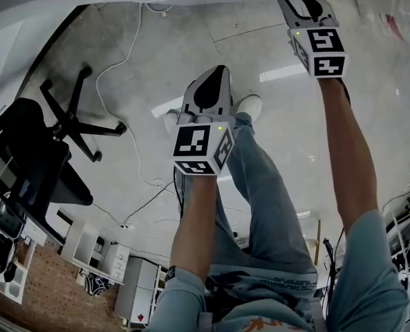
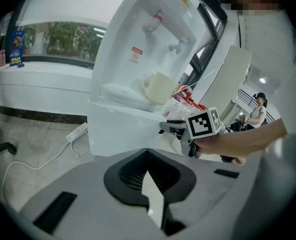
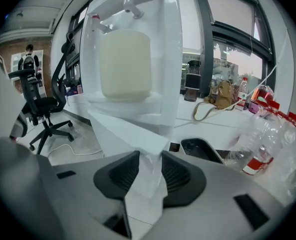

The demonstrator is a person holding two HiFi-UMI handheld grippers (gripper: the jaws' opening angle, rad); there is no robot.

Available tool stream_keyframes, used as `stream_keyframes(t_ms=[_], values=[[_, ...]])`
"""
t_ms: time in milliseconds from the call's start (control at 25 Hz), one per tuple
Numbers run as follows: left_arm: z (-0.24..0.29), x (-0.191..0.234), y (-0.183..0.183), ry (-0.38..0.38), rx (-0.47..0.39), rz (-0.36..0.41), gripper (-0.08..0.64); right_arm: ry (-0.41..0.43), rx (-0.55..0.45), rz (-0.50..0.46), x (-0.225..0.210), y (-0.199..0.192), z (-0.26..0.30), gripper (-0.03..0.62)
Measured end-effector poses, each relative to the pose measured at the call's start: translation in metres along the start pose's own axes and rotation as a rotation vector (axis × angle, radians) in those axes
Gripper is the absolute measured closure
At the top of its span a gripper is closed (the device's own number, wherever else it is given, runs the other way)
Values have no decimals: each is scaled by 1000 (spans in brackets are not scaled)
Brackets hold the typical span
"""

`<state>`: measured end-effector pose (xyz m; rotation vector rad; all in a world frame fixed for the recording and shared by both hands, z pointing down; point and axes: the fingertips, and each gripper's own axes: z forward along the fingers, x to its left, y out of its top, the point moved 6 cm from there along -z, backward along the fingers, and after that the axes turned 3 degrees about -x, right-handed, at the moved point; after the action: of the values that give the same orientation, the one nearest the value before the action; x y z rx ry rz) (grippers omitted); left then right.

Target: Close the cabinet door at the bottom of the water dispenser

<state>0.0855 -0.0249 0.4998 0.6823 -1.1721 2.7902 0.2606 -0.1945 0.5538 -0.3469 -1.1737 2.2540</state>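
One white water dispenser (image 2: 115, 69) fills both claw views, standing on the floor beside a white counter (image 3: 212, 121). Its cabinet door (image 3: 130, 131) at the bottom is not yet closed: in the right claw view a white panel, which I take to be the door's free edge, juts out below the drip tray (image 2: 120, 91) and runs down into the gap of the right claw (image 3: 150, 156). That claw's jaws stand apart astride the edge, and no firm pinch shows. The left claw (image 1: 224, 69) has its jaws together on nothing and hangs over the person's legs, well apart from the door.

From here, several things could go wrong:
- The edge sits shallow between the pads, so it may slip free as the door swings.
- A hard push could rock the dispenser and shake the cream cup (image 2: 160, 87) off the tray.
- A jaw left around the edge too long could be caught between door and frame.
- The plastic bottles (image 3: 260, 154) crowded on the counter lie near the right arm's path and could be knocked.

As for writing, a red sticker (image 2: 137, 55) sits on the dispenser front, its print too small to read. A blue carton (image 2: 18, 48) by the window carries pale lettering I cannot make out. The bottles wear red labels, equally illegible.
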Motion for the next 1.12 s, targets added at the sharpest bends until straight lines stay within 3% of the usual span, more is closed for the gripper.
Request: stream_keyframes(t_ms=[360, 1120], values=[[-1, 10, 0, 31, 10, 5, 549, 3, 2, -58, -16, 14, 22, 454], [-1, 11, 5, 44, 16, 31, 549, -24, -31, -38, -29, 26, 44, 465]])
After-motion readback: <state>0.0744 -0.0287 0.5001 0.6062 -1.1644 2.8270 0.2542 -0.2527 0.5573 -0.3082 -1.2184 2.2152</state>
